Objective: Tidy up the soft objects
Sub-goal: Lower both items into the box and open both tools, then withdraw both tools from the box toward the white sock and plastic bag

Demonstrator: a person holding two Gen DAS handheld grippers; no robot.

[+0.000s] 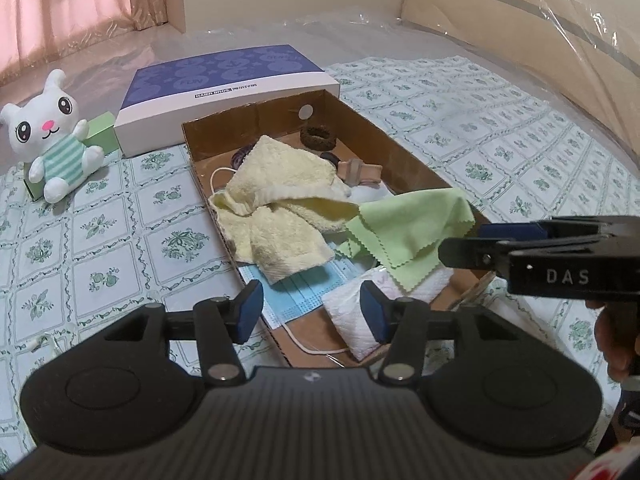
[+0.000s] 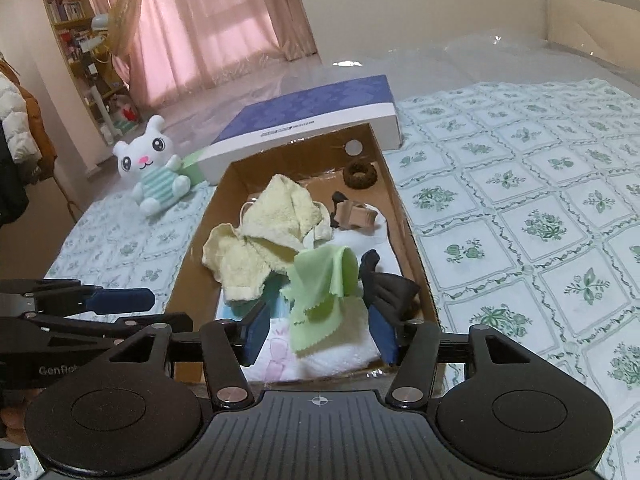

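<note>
The left gripper hangs over the near end of the cardboard box, its blue pads spread wide with nothing between them. Through the gap, toward 12 o'clock, lie a blue face mask and a folded white paper towel on the box floor.

The right gripper is likewise wide apart and empty, its pads flanking the hanging corner of the light green cloth. In the left wrist view this gripper comes in from 3 o'clock, its tip just beside the green cloth's right edge; whether it touches the cloth cannot be told.

The green cloth drapes over the middle of the box, partly on the white towel and partly on the yellow towel, which sits crumpled toward 11 o'clock from it. In the right wrist view, a black fabric item lies at 3 o'clock of the green cloth, against the box's right wall. Farther in, toward 12 o'clock, a tan item with a strap rests on something white, and a dark brown scrunchie sits near the far wall.

Beyond the box, at 12 o'clock, the purple and white lid lies against its far end. At 10 o'clock a white plush bunny in a green striped outfit sits propped against a small green box. Everything rests on a green floral patterned sheet.
</note>
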